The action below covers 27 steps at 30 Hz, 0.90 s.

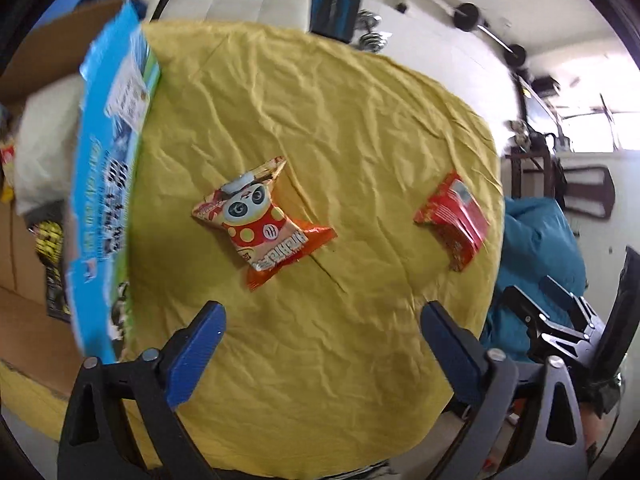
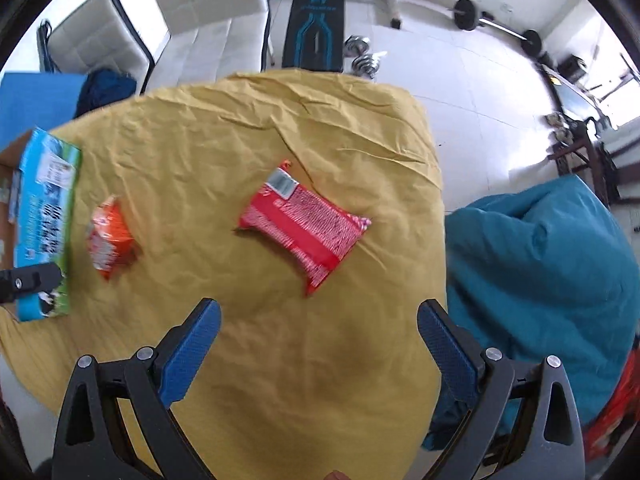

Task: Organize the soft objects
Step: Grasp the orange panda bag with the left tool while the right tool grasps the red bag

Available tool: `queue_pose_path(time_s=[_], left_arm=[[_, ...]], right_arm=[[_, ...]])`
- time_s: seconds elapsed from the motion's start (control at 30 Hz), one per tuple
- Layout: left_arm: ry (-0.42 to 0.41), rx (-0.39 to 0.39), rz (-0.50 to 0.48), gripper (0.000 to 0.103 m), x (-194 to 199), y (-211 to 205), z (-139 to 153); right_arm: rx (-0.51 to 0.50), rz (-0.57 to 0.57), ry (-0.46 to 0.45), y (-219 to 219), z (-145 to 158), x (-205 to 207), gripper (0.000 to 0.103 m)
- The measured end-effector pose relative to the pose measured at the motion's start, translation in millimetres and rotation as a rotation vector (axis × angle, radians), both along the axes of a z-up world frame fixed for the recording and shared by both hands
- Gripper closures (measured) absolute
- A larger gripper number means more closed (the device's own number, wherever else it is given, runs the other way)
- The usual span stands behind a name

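Observation:
A panda snack packet (image 1: 262,216) lies near the middle of the yellow-covered table (image 1: 340,120). A red snack packet (image 1: 454,220) lies to its right near the table edge. My left gripper (image 1: 322,318) is open and empty, hovering short of the panda packet. In the right wrist view the red packet (image 2: 306,226) lies ahead of my right gripper (image 2: 318,316), which is open and empty. The panda packet (image 2: 110,238) shows blurred at the left there. The right gripper's body also shows in the left wrist view (image 1: 560,320) past the table's right edge.
A blue cardboard box (image 1: 108,184) with open flaps stands at the table's left edge, also in the right wrist view (image 2: 44,220). A teal beanbag (image 2: 540,280) sits right of the table. A chair, weight bench (image 2: 316,28) and dumbbells stand beyond.

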<state>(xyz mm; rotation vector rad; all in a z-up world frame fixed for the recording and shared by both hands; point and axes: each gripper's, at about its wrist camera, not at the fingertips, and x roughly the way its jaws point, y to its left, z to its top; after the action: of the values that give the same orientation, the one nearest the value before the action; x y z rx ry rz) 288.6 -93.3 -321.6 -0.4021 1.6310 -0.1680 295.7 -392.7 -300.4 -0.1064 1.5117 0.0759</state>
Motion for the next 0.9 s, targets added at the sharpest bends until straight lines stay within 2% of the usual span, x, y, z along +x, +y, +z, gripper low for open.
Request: queue_pose_path(time_s=[0.13,0.2,0.3,0.37,0.4,0.43,0.47,0.57,0.63,0.67,0.73,0.8,0.83,0.87,0.9], left_arm=[[0.071,-0.008,0.084,0.009,10,5,-34],[0.09,0.014,0.091,0.009,13,6,-45],[0.114,0.027,0.093,0.009,18,8,-59],[0.132,0.031,0.103,0.009,19,10,-68],[0.139,0.034,0.106,0.014,20,11,-70],[0.144,0.038,0.11,0.018,22,12,-74],[0.15,0.038,0.115,0.023,23,13,-77],[0.173,0.012,0.135,0.023,29,14,-86],[0.169,0.01,0.143,0.027,31,14,-88],[0.165,0.014,0.143,0.032,33,14,-89],[0.158,0.026,0.142,0.035,36,14,-91],[0.151,0.036,0.143,0.043,37,13,-92],[0.143,0.043,0.135,0.047,38,13,-92],[0.131,0.055,0.119,0.057,40,11,-91],[0.119,0.079,0.095,0.058,42,8,-90]], right_arm=[[-0.002,0.109,0.053,4,-36,30,0.003],[0.014,0.171,0.102,11,-56,44,0.003],[-0.013,0.238,0.153,21,-81,58,0.003],[-0.017,0.281,0.178,28,-95,64,0.006],[-0.033,0.282,0.183,29,-100,66,0.009],[-0.051,0.274,0.179,29,-102,69,0.021],[-0.067,0.257,0.174,29,-105,71,0.026],[-0.036,0.128,0.19,18,-106,76,0.031],[-0.023,0.022,0.241,9,-109,76,0.039],[-0.008,-0.023,0.262,4,-109,75,0.04],[0.032,-0.1,0.294,-3,-110,70,0.044],[0.099,-0.167,0.315,-8,-110,64,0.045],[0.119,-0.175,0.319,-9,-110,62,0.045],[0.136,-0.177,0.328,-9,-112,61,0.045],[0.137,-0.172,0.334,-8,-113,61,0.045]])
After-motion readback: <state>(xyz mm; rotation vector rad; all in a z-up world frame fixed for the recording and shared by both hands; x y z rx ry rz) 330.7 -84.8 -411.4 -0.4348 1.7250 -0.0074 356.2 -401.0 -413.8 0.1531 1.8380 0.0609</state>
